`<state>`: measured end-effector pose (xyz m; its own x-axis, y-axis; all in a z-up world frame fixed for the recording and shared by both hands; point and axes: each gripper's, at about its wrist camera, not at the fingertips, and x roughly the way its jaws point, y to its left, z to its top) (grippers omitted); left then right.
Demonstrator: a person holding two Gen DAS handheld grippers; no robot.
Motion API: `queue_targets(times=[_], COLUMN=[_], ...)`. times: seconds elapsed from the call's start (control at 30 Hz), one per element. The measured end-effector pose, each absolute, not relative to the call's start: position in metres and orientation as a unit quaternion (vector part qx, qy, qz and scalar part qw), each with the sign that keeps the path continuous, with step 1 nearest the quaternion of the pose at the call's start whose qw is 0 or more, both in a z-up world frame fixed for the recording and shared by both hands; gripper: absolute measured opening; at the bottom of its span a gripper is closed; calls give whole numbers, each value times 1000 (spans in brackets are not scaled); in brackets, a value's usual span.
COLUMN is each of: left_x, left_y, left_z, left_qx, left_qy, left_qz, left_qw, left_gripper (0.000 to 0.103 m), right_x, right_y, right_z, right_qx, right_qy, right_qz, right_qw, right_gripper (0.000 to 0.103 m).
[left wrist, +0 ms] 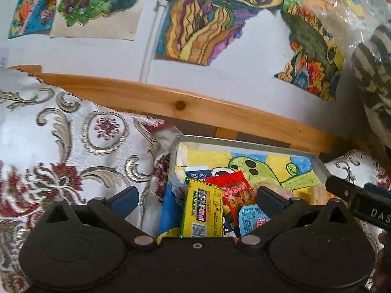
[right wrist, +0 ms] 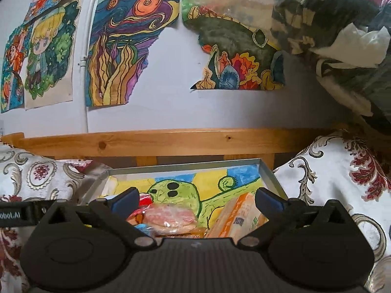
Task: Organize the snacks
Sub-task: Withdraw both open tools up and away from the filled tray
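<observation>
Both grippers over snack tray, nothing held.

Left gripper [left wrist: 196, 197] and right gripper [right wrist: 196, 199]: fingers spread, empty. Snacks lie in the grey tray [right wrist: 271, 175] between patterned cushions [left wrist: 61, 146]: yellow packet [left wrist: 201, 212], red packet [left wrist: 235, 190], orange packet [right wrist: 240, 216].

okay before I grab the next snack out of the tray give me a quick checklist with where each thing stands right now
1. Left gripper open, holding nothing: ok.
2. Right gripper open, holding nothing: ok.
3. Yellow packet lies between the left gripper's fingers: ok.
4. Clear-wrapped pink snack between the right gripper's fingers: ok.
5. Tray sits level: cannot tell.
6. Grippers clear of each other: ok; the right one only shows at the left view's edge.
</observation>
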<state>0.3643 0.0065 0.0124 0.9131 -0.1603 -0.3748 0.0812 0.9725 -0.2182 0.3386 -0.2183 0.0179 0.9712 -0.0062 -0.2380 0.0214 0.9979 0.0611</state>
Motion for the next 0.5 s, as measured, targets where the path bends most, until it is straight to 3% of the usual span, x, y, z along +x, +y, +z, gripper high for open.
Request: queue_targets(times=[0.5], left_x=[294], left_y=[5], left_z=[33], left_qx=[-101], left_qy=[185], left_qz=[-43], left_qw=[977], left_gripper=[102], right_x=[267], right_y=[-222], right_z=[27], right_qx=[44], right_qy=[119], right_qz=[-4], right_qw=[992], right_gripper=[103])
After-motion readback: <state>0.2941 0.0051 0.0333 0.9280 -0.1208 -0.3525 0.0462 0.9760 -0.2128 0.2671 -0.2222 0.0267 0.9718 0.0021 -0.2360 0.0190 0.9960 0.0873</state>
